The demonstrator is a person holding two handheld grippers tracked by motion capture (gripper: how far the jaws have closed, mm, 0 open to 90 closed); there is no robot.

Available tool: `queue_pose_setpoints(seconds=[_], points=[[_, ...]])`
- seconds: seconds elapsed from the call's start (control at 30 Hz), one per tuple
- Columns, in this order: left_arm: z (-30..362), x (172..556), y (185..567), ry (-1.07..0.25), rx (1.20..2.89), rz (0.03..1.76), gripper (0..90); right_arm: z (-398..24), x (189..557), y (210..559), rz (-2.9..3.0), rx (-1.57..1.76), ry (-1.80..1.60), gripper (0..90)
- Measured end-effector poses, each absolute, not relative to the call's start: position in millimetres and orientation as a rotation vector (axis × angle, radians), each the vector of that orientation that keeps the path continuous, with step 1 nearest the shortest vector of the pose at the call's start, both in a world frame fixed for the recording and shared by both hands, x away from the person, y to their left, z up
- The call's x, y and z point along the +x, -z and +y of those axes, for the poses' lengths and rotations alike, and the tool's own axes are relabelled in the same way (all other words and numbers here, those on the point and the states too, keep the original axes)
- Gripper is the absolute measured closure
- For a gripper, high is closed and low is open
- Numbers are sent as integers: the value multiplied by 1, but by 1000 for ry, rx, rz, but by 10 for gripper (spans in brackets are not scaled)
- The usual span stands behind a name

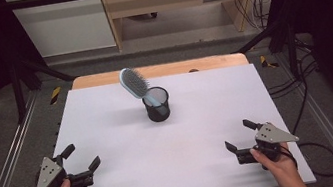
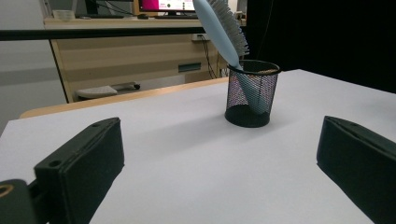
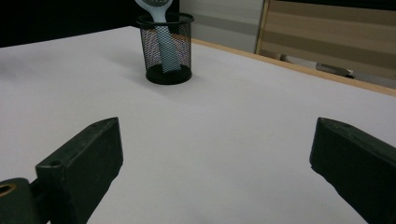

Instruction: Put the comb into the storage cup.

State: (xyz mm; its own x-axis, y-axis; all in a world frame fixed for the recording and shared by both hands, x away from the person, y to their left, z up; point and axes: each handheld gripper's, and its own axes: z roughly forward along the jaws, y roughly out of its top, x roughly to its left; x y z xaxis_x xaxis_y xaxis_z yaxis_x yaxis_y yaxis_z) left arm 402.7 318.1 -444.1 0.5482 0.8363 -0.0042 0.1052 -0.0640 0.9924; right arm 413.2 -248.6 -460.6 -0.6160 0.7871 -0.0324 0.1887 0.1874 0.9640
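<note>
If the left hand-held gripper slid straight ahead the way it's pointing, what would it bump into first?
Probably the black mesh cup holding the blue hairbrush. The left hand-held gripper has its jaws open, with bare white table in between. The cup sits slightly right of centre, so it might just clip it.

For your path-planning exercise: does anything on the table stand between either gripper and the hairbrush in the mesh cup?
Nothing visible does. Bare white table lies between the left gripper, the right gripper and the hairbrush, which leans handle-down in the black mesh cup.
</note>
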Motion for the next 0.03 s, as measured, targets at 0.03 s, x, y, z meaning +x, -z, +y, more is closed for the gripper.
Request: queue_pose_setpoints(seconds=[0.03], points=[[318,403,444,-732,1540,835,7,-248,413,460,1931,913,-1450,32]])
